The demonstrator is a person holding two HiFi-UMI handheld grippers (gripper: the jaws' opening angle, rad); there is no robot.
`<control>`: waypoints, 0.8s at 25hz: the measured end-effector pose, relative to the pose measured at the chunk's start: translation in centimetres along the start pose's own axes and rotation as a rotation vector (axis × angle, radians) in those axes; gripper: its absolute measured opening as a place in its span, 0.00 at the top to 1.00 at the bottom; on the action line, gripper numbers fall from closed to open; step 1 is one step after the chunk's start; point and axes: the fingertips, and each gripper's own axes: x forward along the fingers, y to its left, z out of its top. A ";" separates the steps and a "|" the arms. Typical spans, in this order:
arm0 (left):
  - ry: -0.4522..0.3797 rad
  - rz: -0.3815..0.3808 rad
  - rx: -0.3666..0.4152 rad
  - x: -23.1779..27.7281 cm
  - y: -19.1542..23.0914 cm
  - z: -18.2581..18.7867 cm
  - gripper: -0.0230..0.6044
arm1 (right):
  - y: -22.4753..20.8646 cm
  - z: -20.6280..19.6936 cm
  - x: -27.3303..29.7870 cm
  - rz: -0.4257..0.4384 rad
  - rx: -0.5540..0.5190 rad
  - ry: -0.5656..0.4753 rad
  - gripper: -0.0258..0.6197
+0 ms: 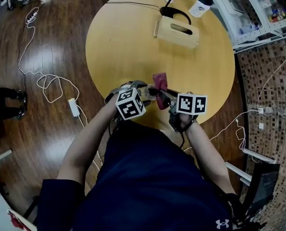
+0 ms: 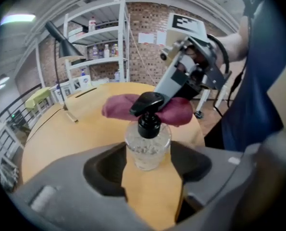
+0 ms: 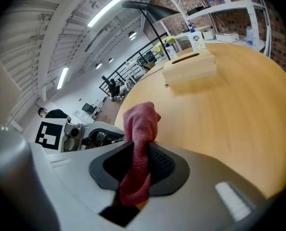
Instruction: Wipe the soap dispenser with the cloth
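The left forearm [image 1: 87,138] and right forearm [image 1: 205,150] reach forward, angled down, bringing both tools close together. The left hand-held gripper [image 2: 150,162] has its jaws pressed against the sides of the soap dispenser [image 2: 147,148]. The right hand-held gripper [image 3: 138,162] is clamped on the cloth [image 3: 140,124].

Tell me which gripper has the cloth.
The right gripper: its jaws pinch the dark red cloth, whereas the left gripper has the clear soap dispenser with a black pump between its jaws.
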 end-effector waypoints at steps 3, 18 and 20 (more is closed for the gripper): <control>0.031 -0.052 0.057 0.0 0.4 0.1 0.50 | -0.2 1.1 0.6 0.005 -0.030 0.006 0.82; 0.021 0.137 -0.111 0.2 -0.1 -1.1 0.54 | 0.1 -0.6 -0.3 0.015 0.016 0.001 0.82; 0.042 0.091 -0.019 0.3 0.1 -1.1 0.55 | -0.3 0.8 0.1 0.003 -0.004 -0.007 0.82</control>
